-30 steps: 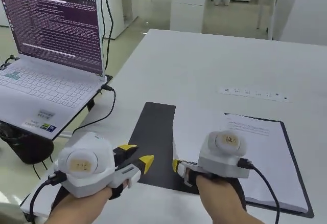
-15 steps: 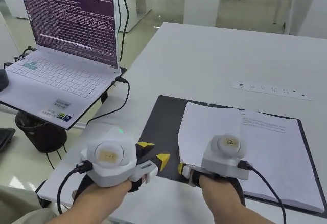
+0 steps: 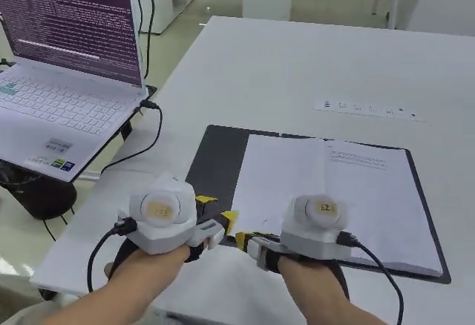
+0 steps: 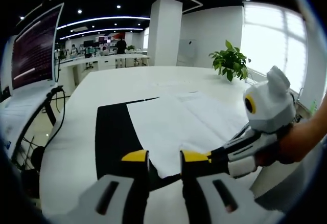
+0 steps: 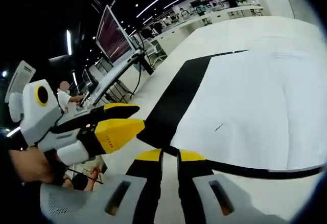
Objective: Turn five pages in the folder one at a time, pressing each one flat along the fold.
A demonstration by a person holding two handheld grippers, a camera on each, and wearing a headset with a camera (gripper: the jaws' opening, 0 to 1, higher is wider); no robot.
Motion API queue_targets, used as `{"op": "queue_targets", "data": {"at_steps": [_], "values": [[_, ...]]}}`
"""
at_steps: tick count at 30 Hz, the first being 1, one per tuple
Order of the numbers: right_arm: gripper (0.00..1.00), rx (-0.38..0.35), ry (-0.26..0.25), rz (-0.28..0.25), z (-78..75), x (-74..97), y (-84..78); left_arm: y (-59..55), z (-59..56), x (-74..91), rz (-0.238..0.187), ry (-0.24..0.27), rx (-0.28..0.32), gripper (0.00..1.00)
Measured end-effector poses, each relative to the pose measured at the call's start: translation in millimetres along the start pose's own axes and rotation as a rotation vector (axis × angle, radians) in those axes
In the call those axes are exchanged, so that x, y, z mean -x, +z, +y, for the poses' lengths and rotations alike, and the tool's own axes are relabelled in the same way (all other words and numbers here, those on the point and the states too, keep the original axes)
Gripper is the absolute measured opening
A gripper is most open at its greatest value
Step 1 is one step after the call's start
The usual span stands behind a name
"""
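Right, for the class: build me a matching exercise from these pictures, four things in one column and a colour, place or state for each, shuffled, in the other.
Things
1. laptop
2. folder
3. turned page
4. potted plant

Descriptions
A. green, far in the background
B. black, lying open on the white table
C. open, screen lit, beside the table
D. white, lying on the folder's left half

Pairs: 1-C, 2-B, 3-D, 4-A
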State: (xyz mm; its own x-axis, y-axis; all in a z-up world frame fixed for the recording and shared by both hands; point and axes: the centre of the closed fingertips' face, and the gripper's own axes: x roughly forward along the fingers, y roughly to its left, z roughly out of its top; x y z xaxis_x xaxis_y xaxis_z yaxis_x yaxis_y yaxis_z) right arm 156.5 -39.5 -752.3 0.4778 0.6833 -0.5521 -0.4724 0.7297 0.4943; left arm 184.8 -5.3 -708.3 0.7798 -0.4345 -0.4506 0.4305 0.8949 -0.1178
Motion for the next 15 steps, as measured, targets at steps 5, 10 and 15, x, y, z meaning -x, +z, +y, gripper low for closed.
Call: {"op": "queue_targets", "data": {"at_steps": [5,10,15], "values": [[0.04,-0.034,-0.031,-0.048,-29.1,22.9,10.1,-20.9,-14.7,-29.8,0.082,-0.032,-0.041,0.22],[0.01,-0.076,-0.077,-0.102,-56.0,38.9,23.0,-39.2,-16.8,-50.8,0.143,-0.011,-0.04,0.22],[0.0,-0.109,-0.107,-0.138,-79.9,45.7,35.1,-50.1,-11.3,-59.1,0.161,0.052,-0.024,0.23]]}}
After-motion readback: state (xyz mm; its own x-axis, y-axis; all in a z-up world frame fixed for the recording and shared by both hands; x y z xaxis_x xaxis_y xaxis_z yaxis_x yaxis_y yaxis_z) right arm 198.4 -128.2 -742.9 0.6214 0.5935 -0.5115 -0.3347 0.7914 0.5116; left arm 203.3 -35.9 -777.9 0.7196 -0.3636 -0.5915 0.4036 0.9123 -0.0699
